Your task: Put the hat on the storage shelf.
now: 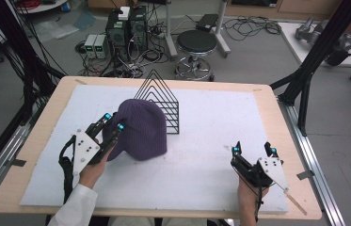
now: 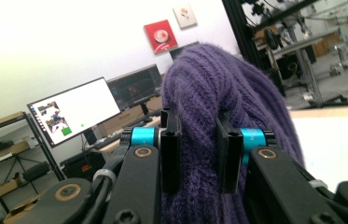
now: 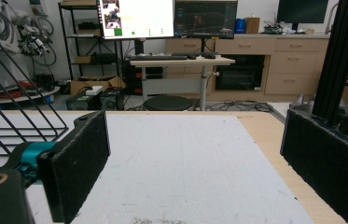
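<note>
Pinching the purple beanie (image 1: 141, 129) in my left gripper (image 1: 113, 122), jaws clamped on a knit fold; wire rack (image 1: 160, 102) just beyond it. Right gripper (image 1: 253, 150) spread wide over bare tabletop (image 1: 201, 155), holding nothing.

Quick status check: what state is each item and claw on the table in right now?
purple knit hat: slumped against the rack, one side pinched and lifted.
left claw: shut on the purple knit hat, knit bunched between its pads.
right claw: open, nothing between its jaws, low over the white mat.
black wire rack: upright on the mat behind the hat, visible slots bare.
</note>
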### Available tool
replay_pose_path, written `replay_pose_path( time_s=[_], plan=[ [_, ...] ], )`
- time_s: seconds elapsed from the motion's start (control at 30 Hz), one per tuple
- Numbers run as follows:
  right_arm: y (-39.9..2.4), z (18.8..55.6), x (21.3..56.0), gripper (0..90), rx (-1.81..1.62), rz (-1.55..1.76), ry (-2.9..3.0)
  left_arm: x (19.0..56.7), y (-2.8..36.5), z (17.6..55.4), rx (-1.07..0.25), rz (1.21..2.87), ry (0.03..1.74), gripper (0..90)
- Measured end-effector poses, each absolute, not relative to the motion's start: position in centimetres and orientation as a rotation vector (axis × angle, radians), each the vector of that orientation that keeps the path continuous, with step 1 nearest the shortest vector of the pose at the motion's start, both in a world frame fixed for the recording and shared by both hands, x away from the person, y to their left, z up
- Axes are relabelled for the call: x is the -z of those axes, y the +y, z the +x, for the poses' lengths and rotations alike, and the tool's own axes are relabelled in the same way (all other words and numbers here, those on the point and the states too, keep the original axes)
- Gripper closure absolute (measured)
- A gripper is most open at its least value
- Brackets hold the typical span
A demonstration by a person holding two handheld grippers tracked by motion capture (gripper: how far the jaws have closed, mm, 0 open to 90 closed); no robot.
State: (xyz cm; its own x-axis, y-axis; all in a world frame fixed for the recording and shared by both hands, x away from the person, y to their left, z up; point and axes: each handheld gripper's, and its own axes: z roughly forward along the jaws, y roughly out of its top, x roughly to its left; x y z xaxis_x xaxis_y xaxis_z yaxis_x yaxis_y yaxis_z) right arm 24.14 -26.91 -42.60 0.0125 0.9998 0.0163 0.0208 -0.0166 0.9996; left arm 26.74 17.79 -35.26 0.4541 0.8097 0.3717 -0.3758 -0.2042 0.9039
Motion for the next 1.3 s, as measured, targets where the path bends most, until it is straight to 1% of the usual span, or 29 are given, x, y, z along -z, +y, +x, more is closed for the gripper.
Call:
replay_pose_path(
  time_s=[0.27, 0.57, 0.93, 1.3],
  plan=[
    [-26.4, 24.1, 42.4, 7.4, -1.212, 1.236, 1.201, 34.8, 18.3, 26.7, -1.153, 1.331, 0.468, 75.8],
    [-25.1, 23.8, 41.3, 7.4, -1.280, 1.201, 1.163, 33.6, 18.8, 26.2, -1.176, 1.270, 0.466, 75.6],
    [-21.7, 24.0, 38.1, 7.4, -1.461, 1.043, 1.193, 32.9, 18.6, 25.9, -1.190, 1.252, 0.454, 75.4],
    [-18.0, 25.8, 37.5, 7.4, -1.562, 0.961, 1.351, 31.7, 18.8, 25.8, -1.204, 1.242, 0.434, 75.2]
  ],
)
